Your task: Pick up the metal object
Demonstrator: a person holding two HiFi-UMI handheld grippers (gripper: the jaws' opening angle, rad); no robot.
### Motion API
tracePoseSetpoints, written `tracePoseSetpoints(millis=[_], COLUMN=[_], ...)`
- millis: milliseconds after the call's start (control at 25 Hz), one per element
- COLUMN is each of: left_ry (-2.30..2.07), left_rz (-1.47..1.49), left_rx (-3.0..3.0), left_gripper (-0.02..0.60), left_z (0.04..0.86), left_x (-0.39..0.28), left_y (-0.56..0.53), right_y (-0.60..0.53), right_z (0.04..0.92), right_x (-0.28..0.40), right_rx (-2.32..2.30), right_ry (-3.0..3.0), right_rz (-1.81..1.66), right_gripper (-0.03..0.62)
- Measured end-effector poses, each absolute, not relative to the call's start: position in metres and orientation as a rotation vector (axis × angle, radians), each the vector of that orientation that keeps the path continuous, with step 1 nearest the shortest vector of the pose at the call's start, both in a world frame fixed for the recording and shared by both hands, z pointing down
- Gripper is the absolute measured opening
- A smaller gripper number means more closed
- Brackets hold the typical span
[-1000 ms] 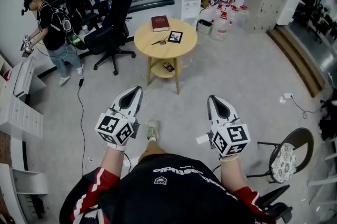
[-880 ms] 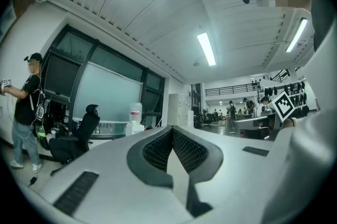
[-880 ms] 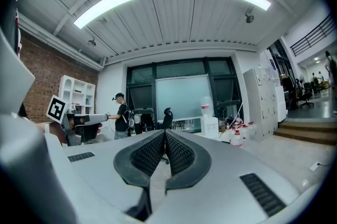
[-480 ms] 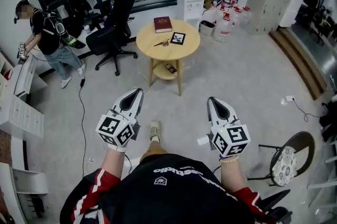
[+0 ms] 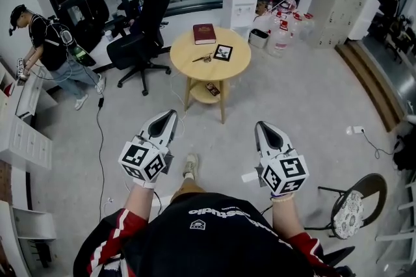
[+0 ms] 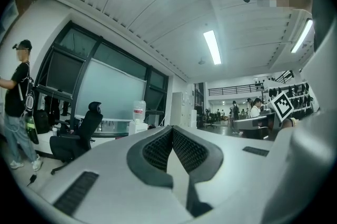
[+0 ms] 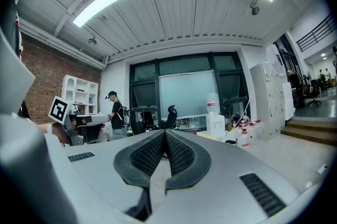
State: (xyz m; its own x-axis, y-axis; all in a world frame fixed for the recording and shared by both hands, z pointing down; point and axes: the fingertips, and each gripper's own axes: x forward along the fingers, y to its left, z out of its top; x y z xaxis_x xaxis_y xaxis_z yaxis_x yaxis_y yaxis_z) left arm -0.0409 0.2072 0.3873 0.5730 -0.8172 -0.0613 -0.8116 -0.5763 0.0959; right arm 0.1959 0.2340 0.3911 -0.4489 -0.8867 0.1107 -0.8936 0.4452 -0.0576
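Hard to identify the metal object [image 5: 203,58] from the head view: just a thin, small glint with a dark end, too tiny to name more closely. Equally unclear, a small dark item [image 5: 208,88] on the lower shelf of the round wooden table [image 5: 185,64]. Cut off at the near edge: the person's torso [image 5: 214,237] and forearms. Not visible in either gripper view: the metal object, with the wide grey jaw bodies filling the lower half of each

Shut tip to tip on the left gripper [image 5: 169,114], pads meeting, nothing clamped, nothing touched. Same on the right gripper [image 5: 262,126]: jaws together, empty, held in the air over the grey floor [image 5: 292,93]

Well apart from both grippers, far ahead on the tabletop, between their two lines and somewhat nearer the left one's. Flanked there by a red book [image 5: 204,33] on the far side and a black-framed marker card [image 5: 223,52] just right
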Motion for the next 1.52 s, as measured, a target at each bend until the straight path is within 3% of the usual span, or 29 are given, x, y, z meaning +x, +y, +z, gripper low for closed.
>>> tracePoseSetpoints(millis=[1520], left_ry=[-1.394], left_rz=[-0.157], left_rx=[2.649], left_gripper=[0.017], left_z=[0.405], left_x=[-0.090], left_y=[-0.030], right_y=[-0.009], right_z=[0.401], right_x=[0.133], right_rx=[1.430], right_ry=[-2.543], right_rz=[0.223], right_gripper=[0.029])
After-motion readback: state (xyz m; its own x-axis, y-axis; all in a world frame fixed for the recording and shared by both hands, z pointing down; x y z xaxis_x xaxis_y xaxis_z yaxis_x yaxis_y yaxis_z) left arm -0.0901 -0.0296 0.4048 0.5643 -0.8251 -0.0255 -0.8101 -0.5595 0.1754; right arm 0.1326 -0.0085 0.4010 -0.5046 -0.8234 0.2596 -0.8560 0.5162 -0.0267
